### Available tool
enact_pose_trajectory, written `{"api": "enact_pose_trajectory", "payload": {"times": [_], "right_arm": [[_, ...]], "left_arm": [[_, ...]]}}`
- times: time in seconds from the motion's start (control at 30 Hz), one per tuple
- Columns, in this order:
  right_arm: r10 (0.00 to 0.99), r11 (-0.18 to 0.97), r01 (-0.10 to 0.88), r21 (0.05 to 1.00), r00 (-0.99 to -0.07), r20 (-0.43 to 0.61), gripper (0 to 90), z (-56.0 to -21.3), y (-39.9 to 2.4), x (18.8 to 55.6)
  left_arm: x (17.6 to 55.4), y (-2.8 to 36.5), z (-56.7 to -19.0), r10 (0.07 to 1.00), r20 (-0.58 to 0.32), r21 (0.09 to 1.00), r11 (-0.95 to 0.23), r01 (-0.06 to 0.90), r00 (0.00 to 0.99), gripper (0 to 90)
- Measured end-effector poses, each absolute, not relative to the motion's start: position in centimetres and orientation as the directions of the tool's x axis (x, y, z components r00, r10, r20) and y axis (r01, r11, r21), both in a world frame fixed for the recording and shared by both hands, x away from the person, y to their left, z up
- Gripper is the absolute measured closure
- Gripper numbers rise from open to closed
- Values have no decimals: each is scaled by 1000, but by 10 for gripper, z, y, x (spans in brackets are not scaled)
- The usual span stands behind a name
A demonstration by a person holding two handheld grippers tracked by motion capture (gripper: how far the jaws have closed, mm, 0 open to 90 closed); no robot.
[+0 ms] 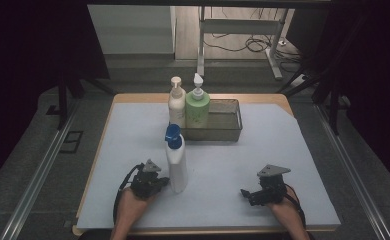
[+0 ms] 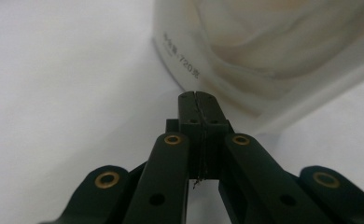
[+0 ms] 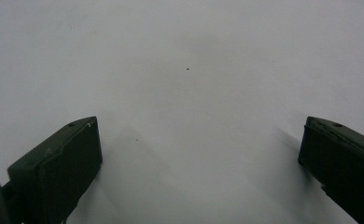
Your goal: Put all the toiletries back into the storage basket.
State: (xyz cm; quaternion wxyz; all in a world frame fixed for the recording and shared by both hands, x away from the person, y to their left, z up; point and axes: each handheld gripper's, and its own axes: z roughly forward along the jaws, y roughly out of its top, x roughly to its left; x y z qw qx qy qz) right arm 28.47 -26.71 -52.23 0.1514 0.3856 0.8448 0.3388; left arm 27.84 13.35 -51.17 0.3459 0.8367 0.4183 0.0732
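A tall white bottle with a blue cap (image 1: 176, 165) stands upright on the pale mat (image 1: 263, 155), near its front left. My left gripper (image 1: 164, 181) rests on the mat just left of the bottle's base, tips pointing at it. In the left gripper view the jaws are pressed together with nothing between them; the left gripper (image 2: 199, 95) is close to the white bottle's lower wall (image 2: 264, 46), and I cannot tell if they touch. My right gripper (image 1: 245, 194) lies at the front right, and in its own view the right gripper (image 3: 199, 154) stands wide open over bare mat.
At the back of the mat stands a grey mesh tray (image 1: 223, 125). A green pump bottle (image 1: 197, 107) stands in the tray's left end, and a cream pump bottle (image 1: 176, 102) just left of it. Table frames and cables lie on the floor beyond.
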Motion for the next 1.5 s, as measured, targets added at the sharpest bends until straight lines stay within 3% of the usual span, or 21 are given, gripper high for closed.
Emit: {"api": "enact_pose_trajectory", "payload": {"times": [0.87, 1.07, 1.2, 1.5], "right_arm": [[755, 472, 548, 690, -655, 4, 0, -522, -267, 285], [755, 473, 549, 690, -656, 4, 0, -522, -267, 285], [755, 473, 550, 689, -656, 6, 0, -522, -267, 285], [755, 474, 554, 685, -655, 7, 0, -522, -267, 285]], "left_arm": [[273, 83, -511, 622, -148, 650, -525, 549, 769, 882], [270, 85, -511, 619, -140, 648, -533, 544, 773, 843], [265, 89, -509, 627, -103, 644, -549, 532, 772, 773], [255, 106, -507, 661, -39, 656, -549, 519, 749, 436]]}}
